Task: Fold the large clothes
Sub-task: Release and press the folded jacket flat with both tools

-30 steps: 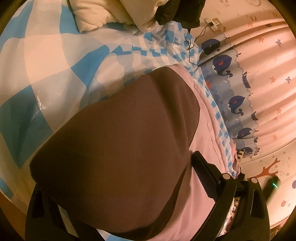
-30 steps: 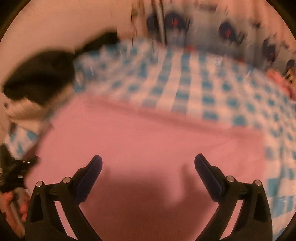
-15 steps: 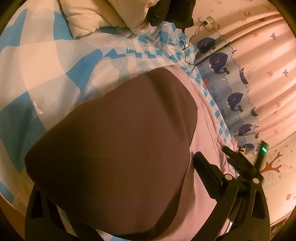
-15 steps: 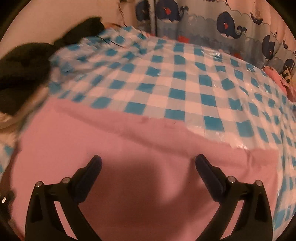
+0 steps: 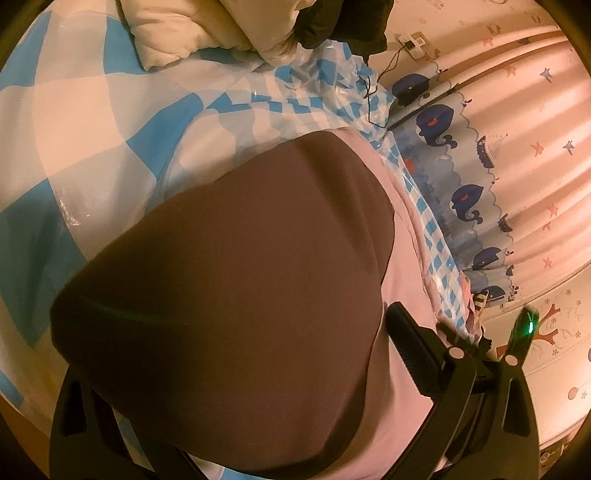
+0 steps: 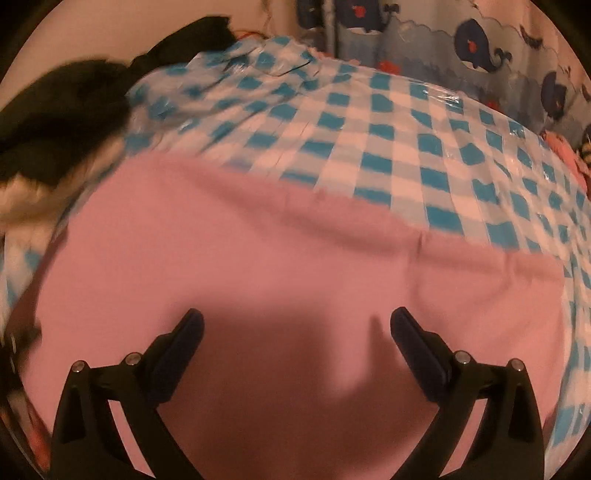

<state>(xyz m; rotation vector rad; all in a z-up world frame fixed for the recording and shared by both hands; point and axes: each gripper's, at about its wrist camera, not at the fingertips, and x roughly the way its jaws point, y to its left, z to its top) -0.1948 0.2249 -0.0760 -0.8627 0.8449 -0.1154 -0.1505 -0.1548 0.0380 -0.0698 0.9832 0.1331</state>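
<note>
left wrist: brown panel (image 5: pixel 236 288) draped over the left gripper (image 5: pixel 258 369), hiding one finger, so grip not clear; pink cloth (image 5: pixel 406 332) beneath on the checked sheet (image 5: pixel 92 122). right wrist: right gripper (image 6: pixel 295 325) wide apart, empty, above pink cloth; best lowered onto the edge before pinching.

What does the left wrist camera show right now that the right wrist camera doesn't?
Only the left wrist view shows the dark brown fabric panel lying over the pink garment, hiding the left gripper's left finger, plus the cream padded quilt and a wall socket with black cable. Only the right wrist view shows the right gripper open above the broad flat pink garment, touching nothing. Both share the blue-and-white checked plastic sheet, the whale-print curtain and the black clothing at the bed's far end.
</note>
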